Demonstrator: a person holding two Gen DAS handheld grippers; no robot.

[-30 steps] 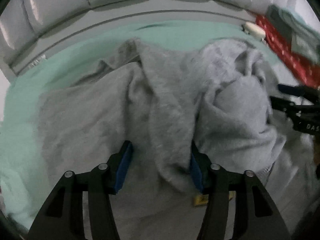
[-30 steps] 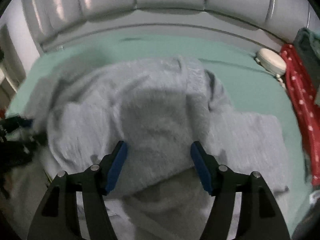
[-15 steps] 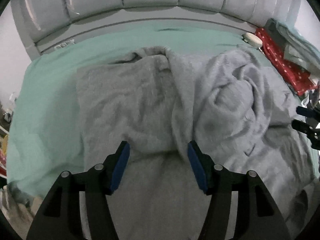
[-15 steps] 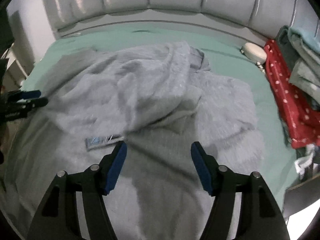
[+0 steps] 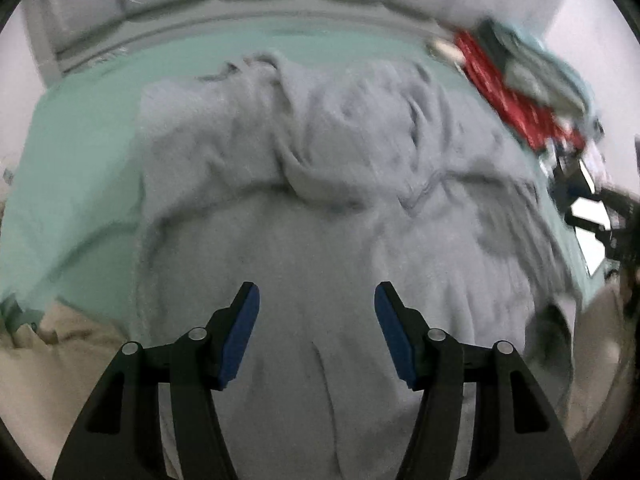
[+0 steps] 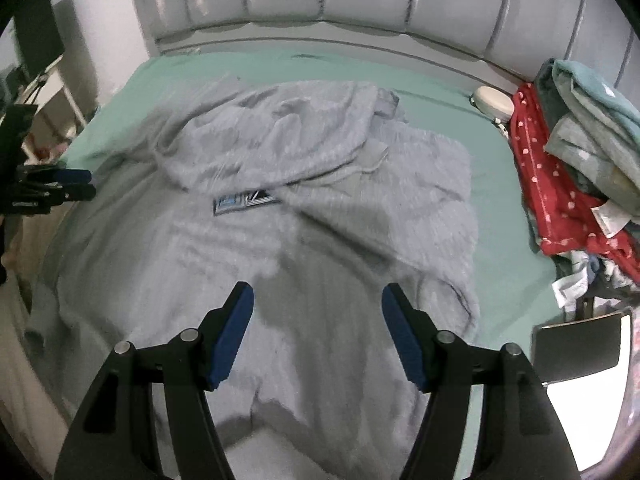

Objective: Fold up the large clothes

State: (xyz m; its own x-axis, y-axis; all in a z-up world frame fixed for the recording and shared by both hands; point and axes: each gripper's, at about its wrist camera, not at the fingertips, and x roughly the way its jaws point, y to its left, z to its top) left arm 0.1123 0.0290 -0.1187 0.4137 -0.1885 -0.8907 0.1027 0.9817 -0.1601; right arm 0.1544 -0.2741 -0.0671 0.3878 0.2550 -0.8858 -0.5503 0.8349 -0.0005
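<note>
Green bed (image 6: 500, 200); rumpled grey garment (image 6: 320, 220)

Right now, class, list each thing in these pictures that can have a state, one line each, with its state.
Grey garment: spread on the bed, upper part bunched and folded over, label showing.
Left claw: open, empty, above the garment.
Right claw: open, empty, above the garment.
Green sheet: flat on the bed.
Pile of clothes: heaped at the bed's edge, unfolded.
</note>
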